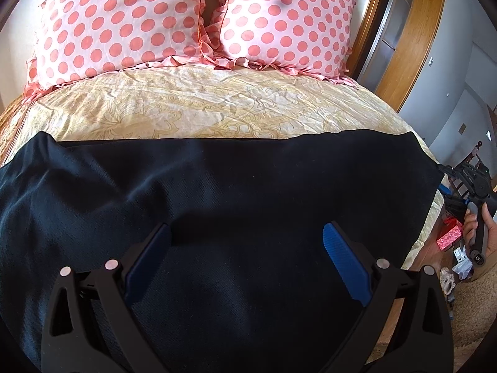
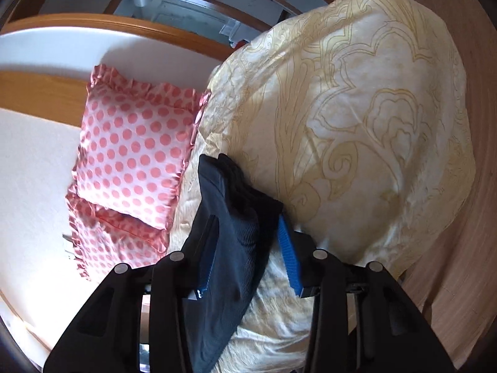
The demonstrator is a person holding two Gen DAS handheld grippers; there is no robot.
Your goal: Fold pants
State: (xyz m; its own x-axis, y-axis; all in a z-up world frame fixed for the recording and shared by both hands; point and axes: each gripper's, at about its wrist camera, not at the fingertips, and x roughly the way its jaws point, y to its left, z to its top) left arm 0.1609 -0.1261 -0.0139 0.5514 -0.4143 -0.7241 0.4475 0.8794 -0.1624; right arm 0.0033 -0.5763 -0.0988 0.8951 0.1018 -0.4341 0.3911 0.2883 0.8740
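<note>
One pair of dark pants lies across the lower half of the left wrist view, below two polka-dot pillows on one cream bedspread. Your left gripper hovers released above the fabric; your right gripper straddles a bunched edge, its jaws parted, not pinching.
</note>
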